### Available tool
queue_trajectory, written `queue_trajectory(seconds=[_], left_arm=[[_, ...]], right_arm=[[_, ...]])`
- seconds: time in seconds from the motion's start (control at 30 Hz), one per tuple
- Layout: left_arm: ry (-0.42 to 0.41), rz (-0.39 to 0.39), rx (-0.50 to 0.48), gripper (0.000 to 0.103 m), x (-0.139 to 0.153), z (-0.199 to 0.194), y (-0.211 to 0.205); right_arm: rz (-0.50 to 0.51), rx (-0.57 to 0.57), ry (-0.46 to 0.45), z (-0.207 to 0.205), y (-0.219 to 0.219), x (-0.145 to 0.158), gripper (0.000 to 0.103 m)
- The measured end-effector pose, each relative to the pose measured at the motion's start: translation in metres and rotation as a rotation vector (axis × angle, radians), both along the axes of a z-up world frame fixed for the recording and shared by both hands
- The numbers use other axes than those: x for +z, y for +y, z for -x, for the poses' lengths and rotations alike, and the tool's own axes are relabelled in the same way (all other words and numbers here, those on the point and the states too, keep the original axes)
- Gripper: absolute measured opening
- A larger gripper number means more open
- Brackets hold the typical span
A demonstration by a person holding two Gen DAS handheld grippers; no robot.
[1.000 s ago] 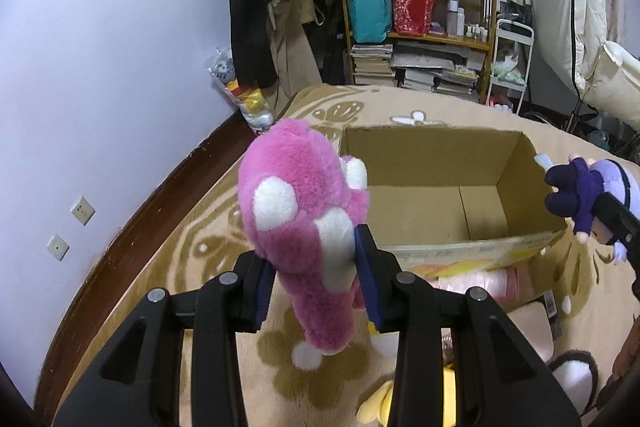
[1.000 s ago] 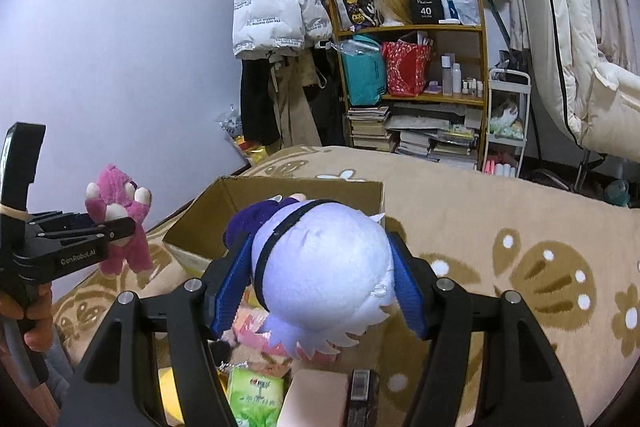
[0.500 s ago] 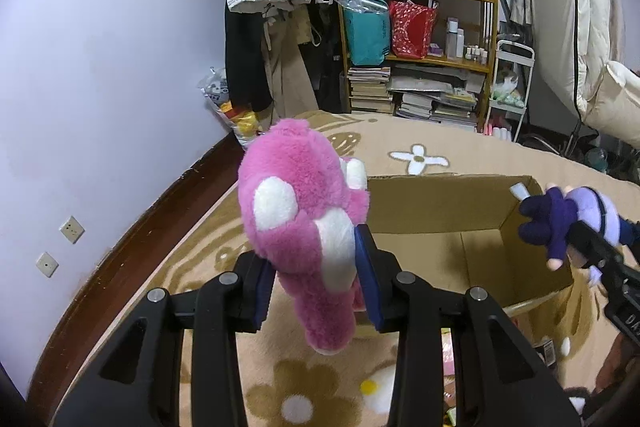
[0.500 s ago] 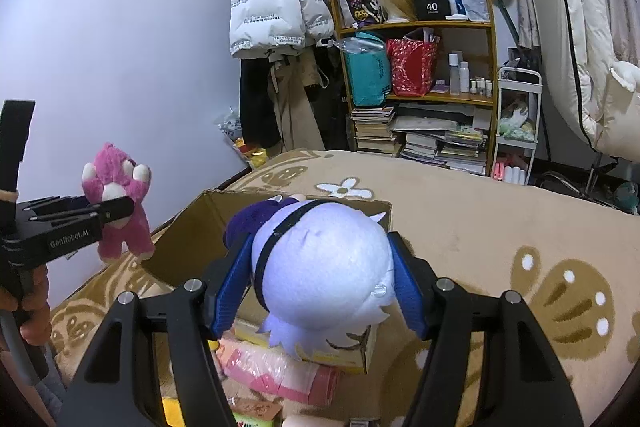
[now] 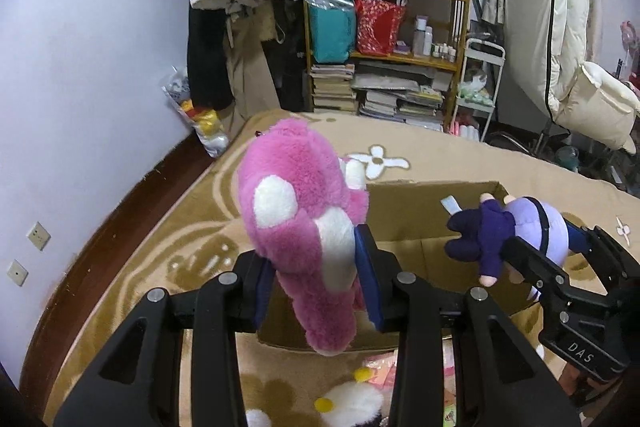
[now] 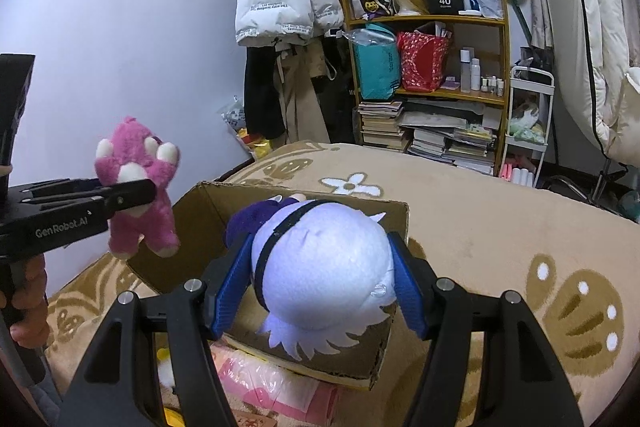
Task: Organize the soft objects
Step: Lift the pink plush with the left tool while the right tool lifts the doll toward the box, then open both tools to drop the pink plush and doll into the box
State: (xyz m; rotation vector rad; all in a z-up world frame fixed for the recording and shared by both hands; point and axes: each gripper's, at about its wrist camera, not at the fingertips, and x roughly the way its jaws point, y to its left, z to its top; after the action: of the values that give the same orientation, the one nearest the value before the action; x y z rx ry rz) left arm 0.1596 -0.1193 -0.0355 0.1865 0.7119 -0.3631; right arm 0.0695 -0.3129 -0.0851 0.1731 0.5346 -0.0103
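left gripper (image 5: 316, 279) clamped on pink plush (image 5: 300, 227), long axis upright; right gripper (image 6: 316, 291) clamped on purple doll (image 6: 320, 267), over cardboard box (image 6: 192, 227); flowered tan carpet (image 6: 500, 227), cluttered shelf (image 6: 428, 67).

A cardboard box (image 5: 416, 223) and plastic packets (image 6: 276, 383) lie on the flower-patterned tan blanket (image 6: 500, 227).
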Motion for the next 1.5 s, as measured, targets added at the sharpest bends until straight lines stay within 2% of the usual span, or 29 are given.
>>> queue_trajectory(seconds=[0.3,0.37,0.5,0.6,0.67,0.73,0.93,1.33,1.5], left_arm=[[0.076,-0.034,0.000,0.037,-0.023,-0.008,-0.007],[0.091,-0.045,-0.003,0.052,-0.027,-0.007,-0.008],[0.079,-0.058,-0.008,0.059,-0.029,-0.004,-0.008],[0.084,-0.046,-0.002,0.069,-0.027,-0.002,-0.006],[0.084,-0.036,0.005,0.076,-0.025,-0.002,-0.003],[0.080,-0.035,0.020,0.080,-0.024,-0.001,0.001],[0.061,-0.034,0.064,0.094,-0.013,0.005,0.012],[0.075,-0.006,0.100,0.097,0.007,0.036,0.040],[0.064,-0.034,0.096,0.097,0.016,0.058,0.050]], right_arm=[[0.025,0.033,0.049,-0.007,0.007,-0.014,0.069],[0.033,0.036,0.060,-0.008,0.009,-0.017,0.070],[0.028,0.040,0.076,-0.008,0.010,-0.021,0.071],[0.028,0.042,0.088,-0.009,0.011,-0.024,0.072],[0.030,0.039,0.085,-0.009,0.013,-0.023,0.087],[0.032,0.028,0.069,-0.005,0.013,-0.022,0.096],[0.041,0.011,0.075,0.005,0.015,-0.020,0.100],[0.022,-0.057,0.060,0.044,0.012,0.006,0.103],[0.025,-0.066,0.053,0.062,0.017,0.017,0.103]])
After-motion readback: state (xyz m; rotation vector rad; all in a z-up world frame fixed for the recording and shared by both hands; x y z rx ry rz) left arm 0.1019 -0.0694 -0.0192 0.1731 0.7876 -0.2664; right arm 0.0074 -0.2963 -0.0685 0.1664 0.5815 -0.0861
